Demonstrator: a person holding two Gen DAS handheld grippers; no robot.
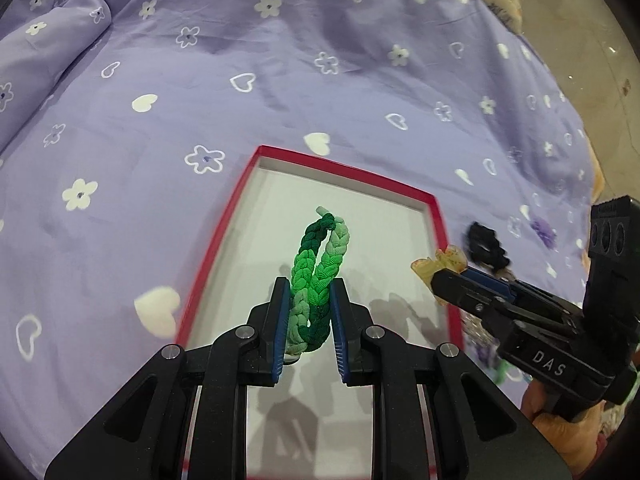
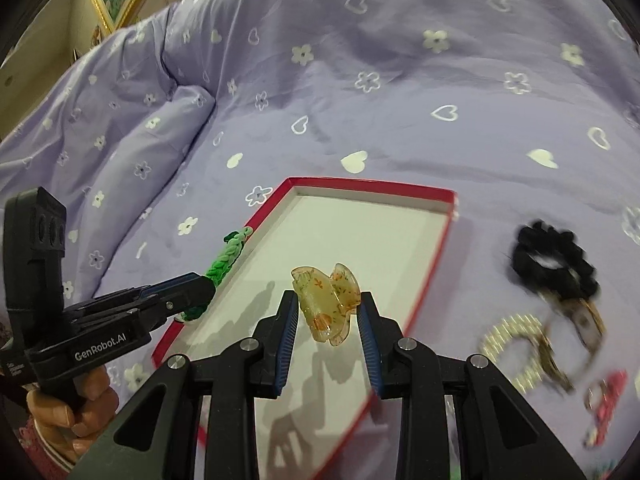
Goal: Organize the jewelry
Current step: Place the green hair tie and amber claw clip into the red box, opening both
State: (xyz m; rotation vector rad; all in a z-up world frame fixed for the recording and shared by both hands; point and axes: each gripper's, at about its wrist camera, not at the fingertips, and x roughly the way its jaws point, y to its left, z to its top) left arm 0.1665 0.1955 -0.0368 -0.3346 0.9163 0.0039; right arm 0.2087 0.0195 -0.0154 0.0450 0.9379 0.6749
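Observation:
My left gripper [image 1: 310,292] is shut on a green braided band [image 1: 320,264] and holds it above the red-rimmed white tray [image 1: 400,236]. My right gripper [image 2: 327,306] is shut on a translucent yellow hair claw clip [image 2: 326,306], also above the tray [image 2: 360,232]. In the left wrist view the right gripper [image 1: 438,280] comes in from the right with the clip [image 1: 440,262] over the tray's right rim. In the right wrist view the left gripper [image 2: 200,286] holds the green band [image 2: 226,258] over the tray's left rim.
The tray lies on a purple bedspread [image 1: 280,80] printed with hearts and flowers. To its right lie a black scrunchie [image 2: 554,258], a pearl hoop piece [image 2: 516,344], a red-and-white clip [image 2: 606,404] and a brown clip [image 2: 584,316]. A folded quilt [image 2: 120,132] lies at the left.

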